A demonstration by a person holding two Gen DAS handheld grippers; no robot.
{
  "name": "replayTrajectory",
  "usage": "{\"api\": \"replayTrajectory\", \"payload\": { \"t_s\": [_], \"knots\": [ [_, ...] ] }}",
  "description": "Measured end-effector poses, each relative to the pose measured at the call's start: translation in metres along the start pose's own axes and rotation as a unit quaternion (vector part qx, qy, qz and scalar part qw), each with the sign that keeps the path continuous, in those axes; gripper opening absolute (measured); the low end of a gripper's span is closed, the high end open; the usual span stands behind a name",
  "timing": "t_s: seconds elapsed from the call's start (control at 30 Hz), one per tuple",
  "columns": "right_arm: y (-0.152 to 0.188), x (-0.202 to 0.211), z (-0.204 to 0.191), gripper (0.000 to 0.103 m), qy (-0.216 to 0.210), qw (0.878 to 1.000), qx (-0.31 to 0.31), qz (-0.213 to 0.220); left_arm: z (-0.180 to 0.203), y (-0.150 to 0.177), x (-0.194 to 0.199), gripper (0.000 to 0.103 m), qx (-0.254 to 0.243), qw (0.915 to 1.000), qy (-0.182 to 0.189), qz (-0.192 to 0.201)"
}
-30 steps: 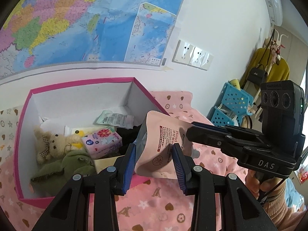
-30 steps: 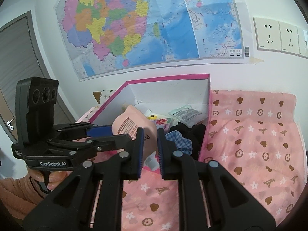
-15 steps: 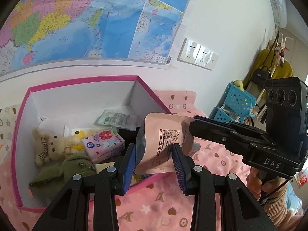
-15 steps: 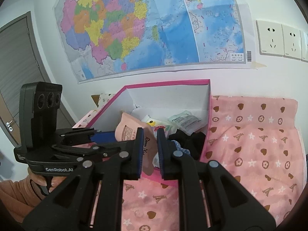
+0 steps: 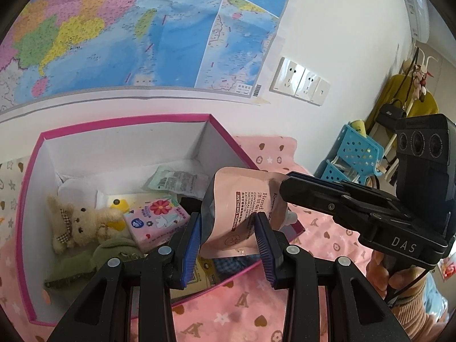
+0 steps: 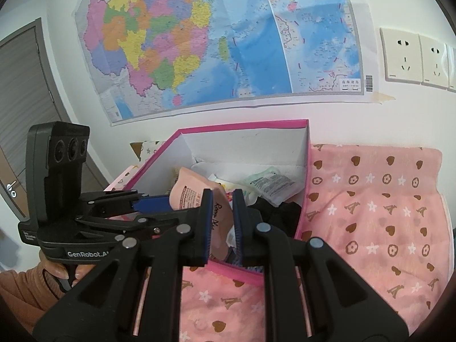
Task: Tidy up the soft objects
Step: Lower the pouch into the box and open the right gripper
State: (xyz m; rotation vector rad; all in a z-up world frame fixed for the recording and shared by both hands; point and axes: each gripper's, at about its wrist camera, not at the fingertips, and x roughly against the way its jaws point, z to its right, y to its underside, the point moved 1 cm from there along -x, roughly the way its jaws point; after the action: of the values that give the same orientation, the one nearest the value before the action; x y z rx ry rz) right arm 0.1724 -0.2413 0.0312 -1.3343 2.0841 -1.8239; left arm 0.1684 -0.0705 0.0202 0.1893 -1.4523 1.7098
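A pink soft refill pouch [image 5: 242, 213] hangs over the front right part of the pink-rimmed box [image 5: 119, 121]. My left gripper [image 5: 229, 238] is shut on its lower end. My right gripper [image 6: 222, 216] is shut on its spout end [image 6: 219, 216]; it also shows from the side in the left wrist view [image 5: 336, 199]. The pouch also shows in the right wrist view [image 6: 188, 193]. Inside the box lie a beige teddy bear [image 5: 74, 222], a green plush [image 5: 85, 262], a pink tissue pack [image 5: 156, 219], a green wipes packet [image 5: 176, 178] and dark cloth [image 6: 279, 213].
The box stands on a pink patterned cloth [image 6: 370, 213] against a white wall with a map [image 6: 222, 37] and sockets [image 6: 413, 57]. A blue plastic rack [image 5: 353, 154] stands to the right, a grey door [image 6: 20, 91] to the left.
Both grippers have carried the pouch forward and lower, from in front of the box to over its front right part. Both stay shut on it.
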Motion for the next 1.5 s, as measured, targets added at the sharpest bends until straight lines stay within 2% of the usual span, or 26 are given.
{"api": "replayTrajectory", "payload": {
  "t_s": [0.53,1.5],
  "knots": [
    [-0.001,-0.013,0.001,0.017,0.013,1.000,0.002,-0.014,-0.009,0.000,-0.010,0.038,0.007,0.9999,-0.002,-0.009],
    [0.018,-0.043,0.010,0.017,0.031,0.998,-0.008,-0.058,-0.025,0.008,-0.035,0.039,0.021,0.9982,-0.020,-0.053]
  ]
}}
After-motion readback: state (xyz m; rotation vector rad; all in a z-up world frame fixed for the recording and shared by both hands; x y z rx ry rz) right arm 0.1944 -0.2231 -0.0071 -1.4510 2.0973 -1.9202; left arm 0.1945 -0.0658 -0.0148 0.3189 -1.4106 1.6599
